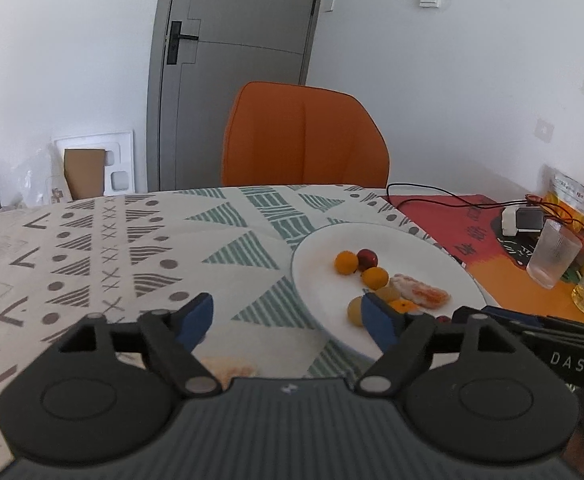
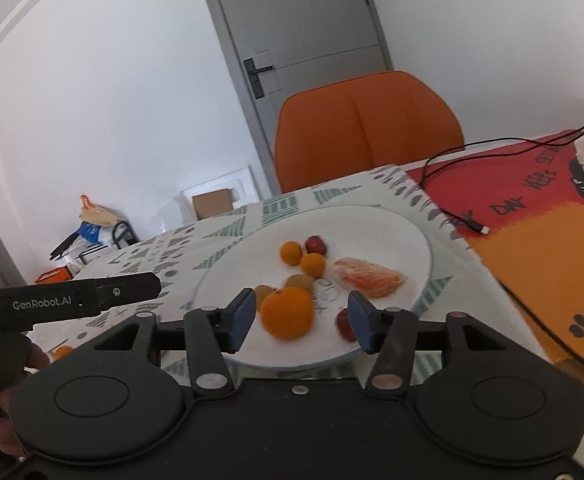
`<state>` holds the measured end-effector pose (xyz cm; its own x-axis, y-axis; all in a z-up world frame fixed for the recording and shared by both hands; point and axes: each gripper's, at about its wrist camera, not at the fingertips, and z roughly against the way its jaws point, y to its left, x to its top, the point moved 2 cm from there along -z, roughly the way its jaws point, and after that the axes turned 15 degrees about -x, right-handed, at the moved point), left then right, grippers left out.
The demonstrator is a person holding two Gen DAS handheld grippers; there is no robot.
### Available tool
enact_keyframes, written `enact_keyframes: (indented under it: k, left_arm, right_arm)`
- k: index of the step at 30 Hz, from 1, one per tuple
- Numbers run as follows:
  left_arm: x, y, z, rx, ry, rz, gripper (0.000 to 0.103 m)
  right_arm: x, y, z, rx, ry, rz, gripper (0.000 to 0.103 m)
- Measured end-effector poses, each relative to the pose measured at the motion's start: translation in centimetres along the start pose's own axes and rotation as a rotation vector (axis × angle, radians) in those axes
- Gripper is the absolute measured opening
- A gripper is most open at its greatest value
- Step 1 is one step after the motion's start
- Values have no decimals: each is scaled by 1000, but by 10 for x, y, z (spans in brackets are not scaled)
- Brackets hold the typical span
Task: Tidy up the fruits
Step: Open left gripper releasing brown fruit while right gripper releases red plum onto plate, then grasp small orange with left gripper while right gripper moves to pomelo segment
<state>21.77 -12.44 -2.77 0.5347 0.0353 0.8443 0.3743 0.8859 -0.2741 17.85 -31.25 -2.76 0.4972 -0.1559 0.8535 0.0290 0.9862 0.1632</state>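
Sitting blurred on the white plate (image 2: 407, 240), the orange mandarin (image 2: 288, 317) is lying between the right tool's (image 2: 299, 318) spread pads; being round and soft-skinned, it wants gentle pinching across its middle. The left tool (image 1: 288, 314) is gaping empty.

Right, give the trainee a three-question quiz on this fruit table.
1. True or false: the big orange lies on the white plate.
2. Is the right tool pressing on the big orange? A) yes B) no, its pads stand apart from the fruit
3. What seat stands behind the table?

Key: 1 true; 2 B; 3 the orange chair.
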Motion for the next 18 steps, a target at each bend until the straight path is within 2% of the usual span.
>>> enact_keyframes:
  k: [3,6,10,17,18]
  left_arm:
    - [-3,5,12,34,-18,10,86]
    - [-7,14,20,58,-13,30,87]
    - [-13,25,31,100,-12,43,87]
    - [-20,39,50,142,-22,65,88]
    - [-20,42,53,142,-22,70,88]
  right_arm:
    - [-1,8,2,10,5,13,52]
    - [-3,14,7,15,-11,22,61]
    - [-7,17,11,19,-5,17,64]
    - [-9,28,16,30,-28,22,96]
    - [-10,31,17,30,-36,28,98]
